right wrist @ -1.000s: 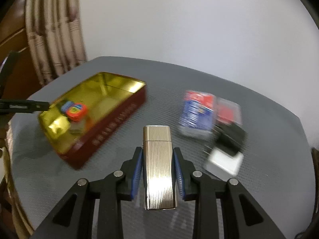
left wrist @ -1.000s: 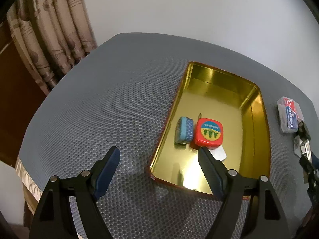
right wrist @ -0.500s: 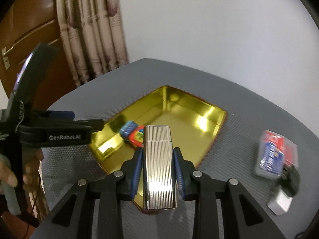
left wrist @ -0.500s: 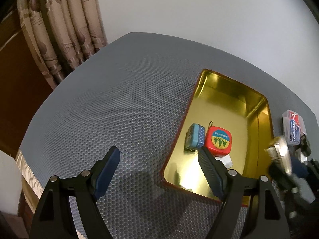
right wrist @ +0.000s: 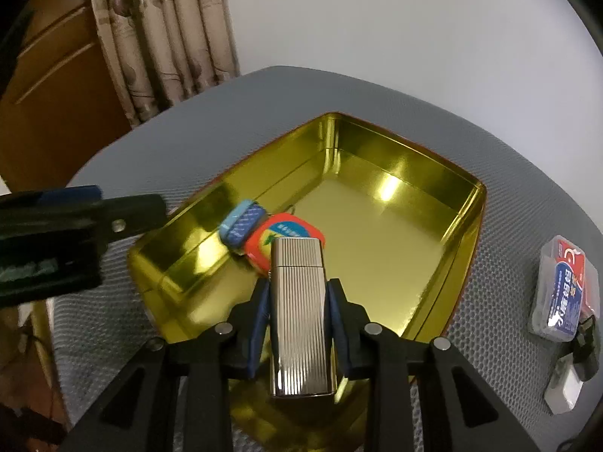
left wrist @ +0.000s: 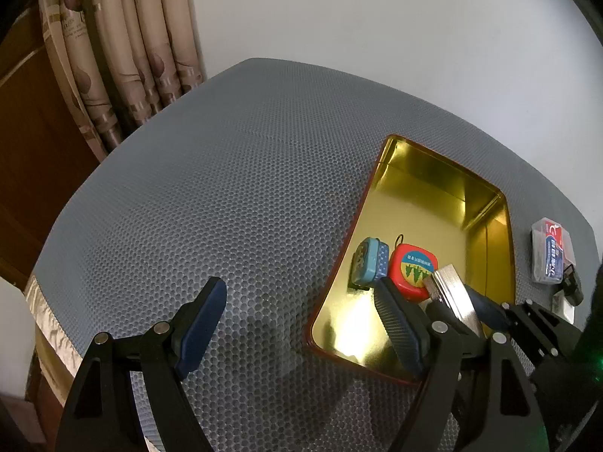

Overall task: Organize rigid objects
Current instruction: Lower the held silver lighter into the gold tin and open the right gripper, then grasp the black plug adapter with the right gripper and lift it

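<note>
Only the right view shows the lighter's [right wrist: 299, 303] ribbed face.

You see a gold-lined tin [right wrist: 463, 222] with a dark red outside on a grey honeycomb-textured mat [left wrist: 226, 196]. Inside it lie a blue dotted case [right wrist: 241, 224] and a red tape measure [left wrist: 412, 265] with a yellow-and-blue disc showing green trees. Your ribbed silver lighter [right wrist: 301, 312] sits between blue pads [right wrist: 258, 324]. The curtain [left wrist: 124, 49] is beige with brownish motifs.
</note>
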A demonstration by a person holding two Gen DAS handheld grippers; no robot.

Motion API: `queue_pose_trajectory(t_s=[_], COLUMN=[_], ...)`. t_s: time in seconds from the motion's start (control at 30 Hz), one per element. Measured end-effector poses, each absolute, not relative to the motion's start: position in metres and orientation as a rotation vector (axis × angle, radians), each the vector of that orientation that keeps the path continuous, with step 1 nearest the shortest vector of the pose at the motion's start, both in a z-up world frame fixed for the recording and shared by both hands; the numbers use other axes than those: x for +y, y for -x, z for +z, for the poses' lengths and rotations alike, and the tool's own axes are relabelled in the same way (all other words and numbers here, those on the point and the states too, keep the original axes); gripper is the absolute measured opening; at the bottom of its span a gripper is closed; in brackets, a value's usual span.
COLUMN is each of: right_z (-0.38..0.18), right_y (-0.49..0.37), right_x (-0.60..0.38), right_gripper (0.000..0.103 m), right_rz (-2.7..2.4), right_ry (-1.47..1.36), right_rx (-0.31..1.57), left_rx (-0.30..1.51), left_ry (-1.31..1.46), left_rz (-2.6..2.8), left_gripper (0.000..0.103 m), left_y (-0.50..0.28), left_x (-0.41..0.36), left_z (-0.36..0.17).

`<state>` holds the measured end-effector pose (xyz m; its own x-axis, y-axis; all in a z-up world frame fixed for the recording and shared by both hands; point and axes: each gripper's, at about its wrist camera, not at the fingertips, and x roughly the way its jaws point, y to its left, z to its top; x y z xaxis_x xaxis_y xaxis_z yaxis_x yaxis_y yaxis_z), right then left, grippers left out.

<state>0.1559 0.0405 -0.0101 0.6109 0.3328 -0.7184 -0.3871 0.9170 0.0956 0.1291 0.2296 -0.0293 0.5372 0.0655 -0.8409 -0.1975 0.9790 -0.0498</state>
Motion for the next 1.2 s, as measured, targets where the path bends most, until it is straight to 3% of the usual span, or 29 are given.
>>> queue_pose_trajectory(t_s=[0.23,0.37,0.83,1.2], right_z=[-0.017,-0.011,0.018,-0.026], right_y=[-0.163,-0.156,-0.09,-0.108], right_x=[0.034,0.029,-0.111,-0.203], right_gripper=[0.031,0.054,0.06,0.062], right_rz=[0.39,0.362,0.066,-0.113], right_ry=[0.045,0.061,0.002,-0.145], right_rx=[0.825,0.785,0.598,0.703], left_rx=[1.002,1.003,1.004,1.021], left_ry=[0.149,0.148,0.134,0.106], left_rz=[0.154,0.148,0.167,0.17], left_gripper=[0.077,0.077,0.078,0.078], left_y=[-0.13,-0.129,-0.128,-0.128], left_x=[0.228,0.227,0.223,0.219], left_z=[-0.032,-0.032,-0.034,-0.038])
